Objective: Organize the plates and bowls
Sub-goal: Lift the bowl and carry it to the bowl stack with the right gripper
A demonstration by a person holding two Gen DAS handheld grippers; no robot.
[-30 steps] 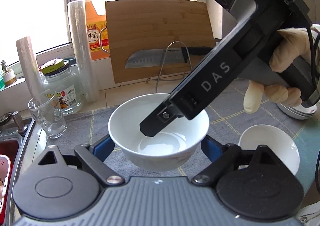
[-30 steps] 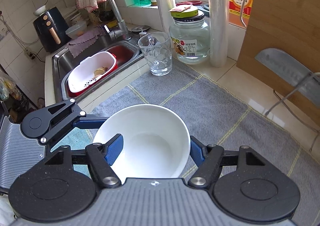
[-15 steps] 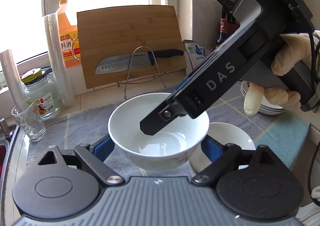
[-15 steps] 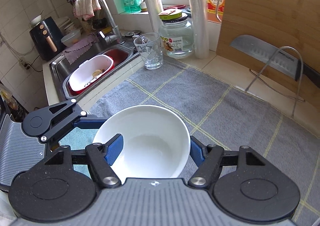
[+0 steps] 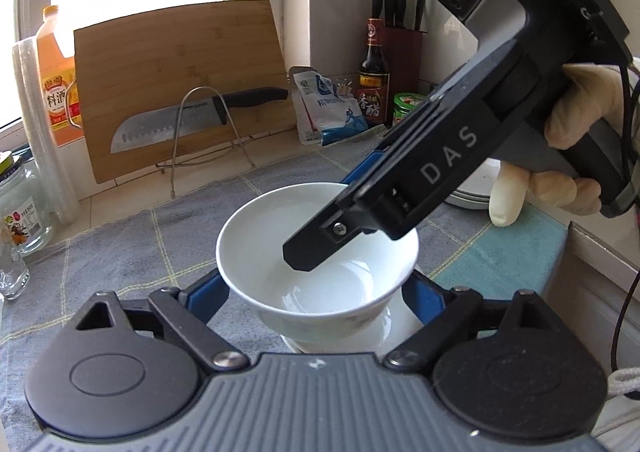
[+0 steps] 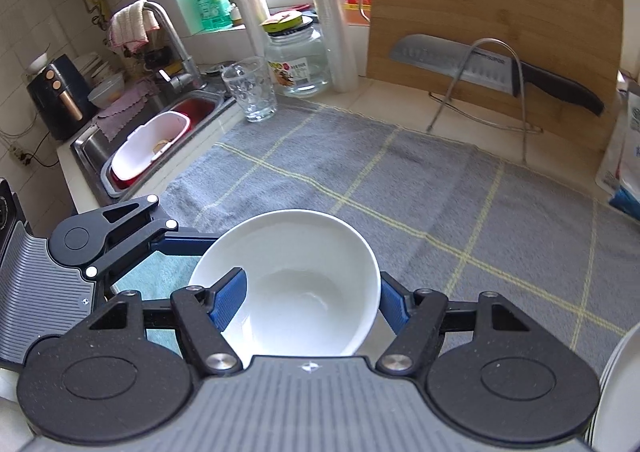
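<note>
Both claws grip one round white ceramic bowl: left claw outside its walls, right claw pinching the rim. It now hangs directly over a second white bowl (previously off to the right); nesting looks imminent.

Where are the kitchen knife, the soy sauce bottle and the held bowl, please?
kitchen knife [image 5: 172, 126], left wrist view, on its blade.
soy sauce bottle [image 5: 374, 80], left wrist view, on its label.
white bowl [image 6: 316, 248], right wrist view, on its inner wall.
</note>
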